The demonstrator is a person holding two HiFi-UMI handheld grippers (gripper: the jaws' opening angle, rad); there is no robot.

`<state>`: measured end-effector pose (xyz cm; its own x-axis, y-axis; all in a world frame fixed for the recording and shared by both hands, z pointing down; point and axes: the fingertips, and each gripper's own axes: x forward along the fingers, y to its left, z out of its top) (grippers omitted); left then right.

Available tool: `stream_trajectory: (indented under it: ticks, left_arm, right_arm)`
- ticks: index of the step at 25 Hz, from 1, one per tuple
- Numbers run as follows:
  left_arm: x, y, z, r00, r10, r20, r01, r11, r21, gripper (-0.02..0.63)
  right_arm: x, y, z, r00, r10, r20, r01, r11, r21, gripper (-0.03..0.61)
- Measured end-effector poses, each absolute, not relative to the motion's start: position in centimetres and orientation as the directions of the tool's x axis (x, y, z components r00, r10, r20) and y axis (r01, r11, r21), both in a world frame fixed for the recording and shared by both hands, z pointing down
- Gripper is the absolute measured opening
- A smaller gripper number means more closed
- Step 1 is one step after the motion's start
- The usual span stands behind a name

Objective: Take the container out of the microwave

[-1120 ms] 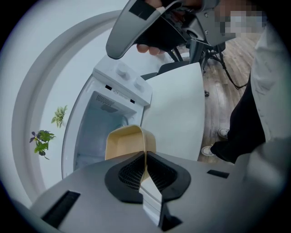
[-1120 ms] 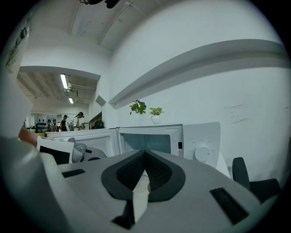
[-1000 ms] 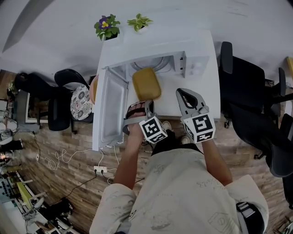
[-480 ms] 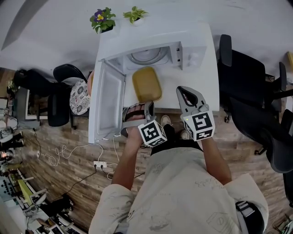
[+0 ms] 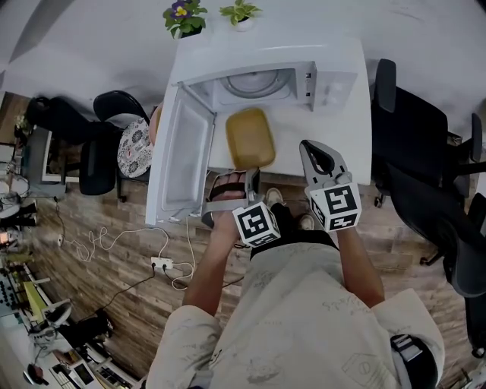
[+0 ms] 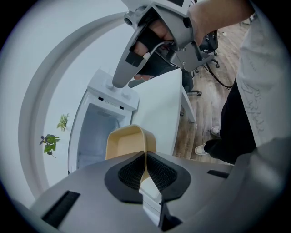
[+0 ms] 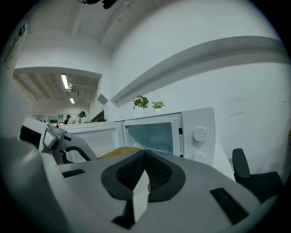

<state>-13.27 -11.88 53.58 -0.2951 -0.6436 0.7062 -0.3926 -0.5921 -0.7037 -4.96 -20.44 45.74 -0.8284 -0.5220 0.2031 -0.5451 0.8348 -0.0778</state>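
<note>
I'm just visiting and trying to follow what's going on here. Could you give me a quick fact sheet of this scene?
microwave: on white table, door swung open
container: yellow, outside the microwave, in front of its opening
left gripper: fingers shut on the container's near rim
right gripper: fingers shut, holding nothing
plants: one purple-flowered, one green, behind the microwave

Left gripper [image 5: 244, 175] clamped tight, angled downward; right gripper [image 5: 310, 148] closed, nearly level
</note>
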Motion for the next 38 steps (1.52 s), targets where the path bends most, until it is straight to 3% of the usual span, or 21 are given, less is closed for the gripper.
stream_trajectory:
  ticks: [17, 38]
  left_arm:
    - [-14.1, -9.2, 52.4, -0.310, -0.657, 0.687, -0.368, -0.583, -0.724, 0.023]
    - [-15.6, -8.6, 51.1, -0.354, -0.697, 0.624, -0.307, -0.543, -0.781, 0.023]
  right_arm:
    - [-7.3, -18.5, 45.8, -0.851, -0.490, 0.190, -0.500, 0.866, -0.004, 0.015]
    - [-7.0, -17.3, 43.8, -0.844, -0.532, 0.067, -0.528, 0.846, 0.075, 0.015]
